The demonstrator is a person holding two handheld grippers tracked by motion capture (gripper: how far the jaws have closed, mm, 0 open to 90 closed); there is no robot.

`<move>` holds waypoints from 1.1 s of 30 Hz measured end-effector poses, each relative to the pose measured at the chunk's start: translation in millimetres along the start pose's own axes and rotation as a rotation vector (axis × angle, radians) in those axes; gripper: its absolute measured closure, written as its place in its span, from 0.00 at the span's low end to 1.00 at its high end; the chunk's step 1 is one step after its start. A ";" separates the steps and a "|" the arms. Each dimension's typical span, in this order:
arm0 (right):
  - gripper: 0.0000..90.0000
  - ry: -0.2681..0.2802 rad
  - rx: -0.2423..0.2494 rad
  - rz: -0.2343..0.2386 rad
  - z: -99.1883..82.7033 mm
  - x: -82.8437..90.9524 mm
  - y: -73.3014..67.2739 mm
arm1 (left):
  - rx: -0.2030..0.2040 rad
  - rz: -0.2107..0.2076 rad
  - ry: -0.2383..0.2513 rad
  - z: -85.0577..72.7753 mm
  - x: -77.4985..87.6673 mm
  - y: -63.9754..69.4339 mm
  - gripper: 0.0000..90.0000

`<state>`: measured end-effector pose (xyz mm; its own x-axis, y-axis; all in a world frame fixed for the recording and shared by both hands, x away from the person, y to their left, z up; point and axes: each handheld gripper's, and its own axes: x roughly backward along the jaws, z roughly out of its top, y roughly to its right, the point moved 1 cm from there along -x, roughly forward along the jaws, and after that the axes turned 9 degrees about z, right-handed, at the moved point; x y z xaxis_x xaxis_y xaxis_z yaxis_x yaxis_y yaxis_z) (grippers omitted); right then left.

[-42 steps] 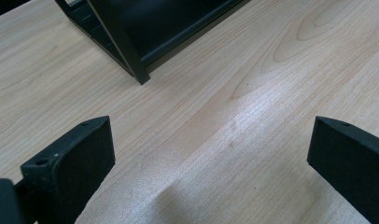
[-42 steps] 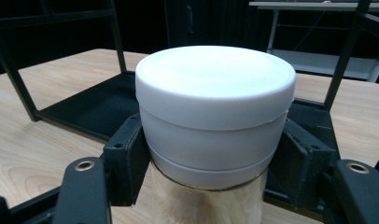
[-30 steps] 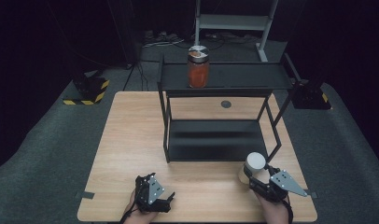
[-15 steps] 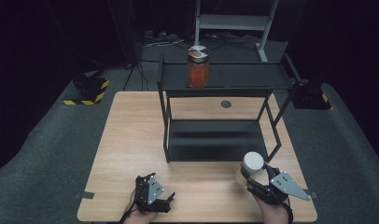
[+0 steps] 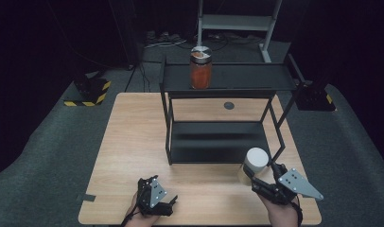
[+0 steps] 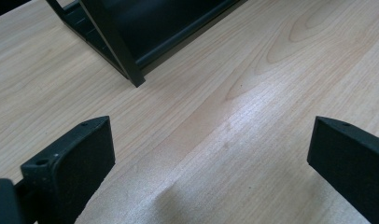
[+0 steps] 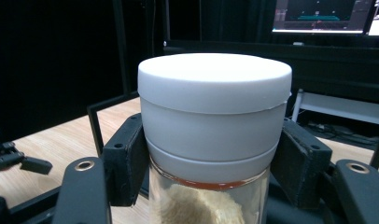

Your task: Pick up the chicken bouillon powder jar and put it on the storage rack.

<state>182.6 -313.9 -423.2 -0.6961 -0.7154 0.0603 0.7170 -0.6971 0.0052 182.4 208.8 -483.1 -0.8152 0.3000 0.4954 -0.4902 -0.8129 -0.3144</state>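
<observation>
1. the right gripper [image 5: 252, 177] clenched a white-lidded jar [image 5: 253, 165] of pale contents, near the table's [image 5: 133, 142] front right corner.
2. the left gripper [image 5: 169, 205] rested released at the front edge.
3. an orange-filled jar [image 5: 200, 68] stood on the rack's [image 5: 275, 78] top shelf.

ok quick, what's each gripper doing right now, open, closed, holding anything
Left gripper: open, nothing between its jaws, bare table beneath.
Right gripper: closed on the white-lidded jar, clamped just under the lid.
</observation>
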 end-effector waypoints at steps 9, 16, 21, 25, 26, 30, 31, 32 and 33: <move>0.38 0.025 0.015 0.011 36.9 -8.3 3.3 | 0.001 -0.014 0.005 -0.8 0.0 -2.8 0.01; 0.38 0.038 0.024 0.010 58.3 -19.3 10.6 | 0.002 -0.019 0.006 -1.1 -0.1 -3.6 0.01; 0.38 0.038 0.036 0.001 72.4 -24.6 13.7 | 0.003 -0.023 0.008 -1.5 -0.1 -4.5 0.01; 0.38 0.040 0.045 -0.001 83.5 -28.7 17.0 | 0.008 -0.026 0.010 -2.0 -0.1 -5.2 0.01; 0.38 0.039 0.048 -0.002 87.1 -30.4 17.9 | 0.008 -0.027 0.011 -2.1 -0.1 -5.2 0.01; 0.38 0.041 0.053 -0.002 95.1 -35.1 19.8 | 0.009 -0.027 0.013 -2.4 -0.2 -5.6 0.01; 0.38 0.042 0.050 0.000 97.7 -36.6 21.1 | 0.010 -0.027 0.012 -2.3 -0.2 -5.6 0.01; 0.38 0.043 0.047 0.002 99.7 -37.9 22.0 | 0.010 -0.027 0.012 -2.3 -0.1 -5.7 0.01; 0.38 0.044 0.047 0.003 101.2 -38.9 22.8 | 0.011 -0.027 0.012 -2.4 -0.2 -5.8 0.01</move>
<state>229.9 -297.2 -324.4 -0.6943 -0.7195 0.0162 0.7192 -0.6929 0.0520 184.6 214.7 -483.3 -0.8057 0.3277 0.4935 -0.5085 -0.8100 -0.2922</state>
